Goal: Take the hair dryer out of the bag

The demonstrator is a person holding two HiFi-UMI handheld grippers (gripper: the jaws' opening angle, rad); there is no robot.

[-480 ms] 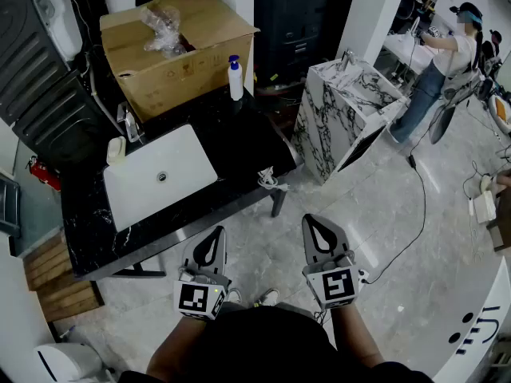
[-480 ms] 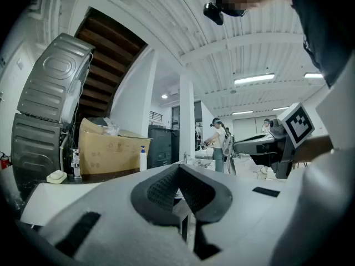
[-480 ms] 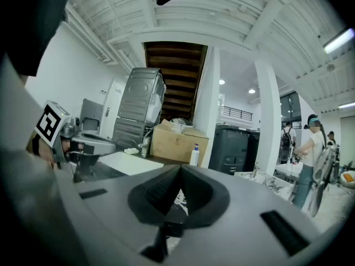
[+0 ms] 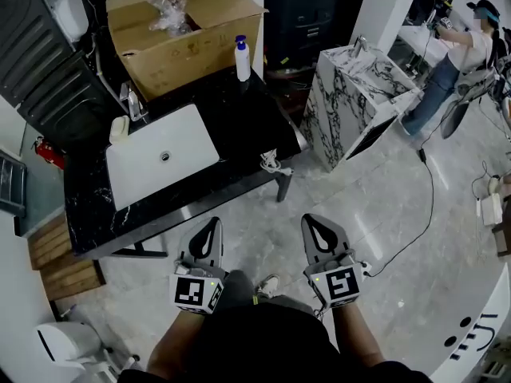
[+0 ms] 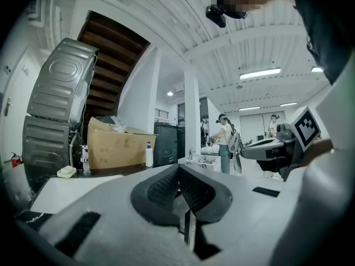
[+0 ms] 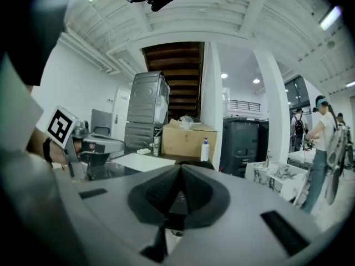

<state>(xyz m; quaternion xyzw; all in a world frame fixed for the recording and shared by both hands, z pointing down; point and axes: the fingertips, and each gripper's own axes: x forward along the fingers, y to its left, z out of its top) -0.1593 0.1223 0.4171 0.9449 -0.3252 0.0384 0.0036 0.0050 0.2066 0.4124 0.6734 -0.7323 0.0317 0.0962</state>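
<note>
L gripper (image 4: pixel 212 223), R gripper (image 4: pixel 314 220): jaws closed, empty.

No legible writing anywhere; only coded square patterns on the left tongs' cube (image 4: pixel 196 292) and right tongs' cube (image 4: pixel 338 284).

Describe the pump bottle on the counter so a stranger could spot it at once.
Find the black counter with the white sink. At its far end sits a cardboard box; the bottle stands upright beside the box's right corner. It alone is slim and white with a blue pump top.
</note>
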